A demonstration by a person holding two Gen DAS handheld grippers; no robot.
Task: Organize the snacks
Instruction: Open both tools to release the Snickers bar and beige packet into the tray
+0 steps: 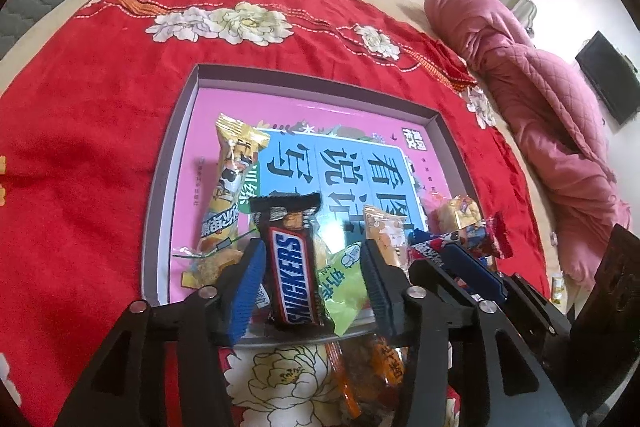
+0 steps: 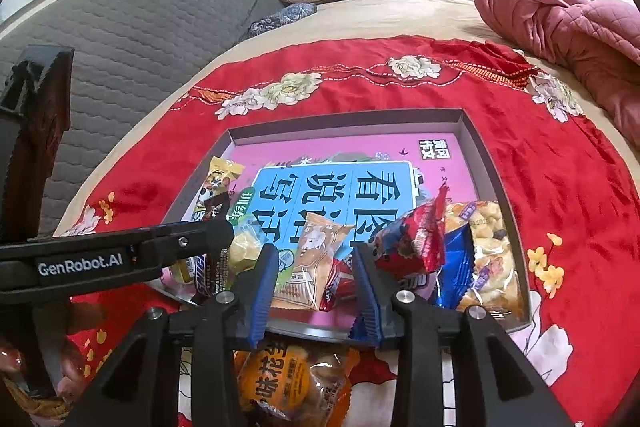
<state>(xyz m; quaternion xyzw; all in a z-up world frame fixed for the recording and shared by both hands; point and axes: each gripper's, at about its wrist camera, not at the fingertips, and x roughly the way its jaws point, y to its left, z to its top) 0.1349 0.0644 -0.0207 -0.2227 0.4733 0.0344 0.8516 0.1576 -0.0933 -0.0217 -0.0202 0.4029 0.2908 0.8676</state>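
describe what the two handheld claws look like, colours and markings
Both claws are black plastic frames with triangular cutouts and silver round bolts. Each finger carries a ribbed blue pad. The left claw, seen side-on from the right wrist camera, bears a white "GenRobot.AI" label. No cables or sleeves show.

Orange snack packs (image 2: 288,383) below the box were half hidden behind right claw's arms & cut off by bottom edge. Left claw (image 1: 308,287) covered lower end of Snickers bar (image 1: 294,267) & green pack (image 1: 344,275). Hand (image 2: 68,383) at lower left was mostly cropped. Small print on wrappers was too blurred to read.
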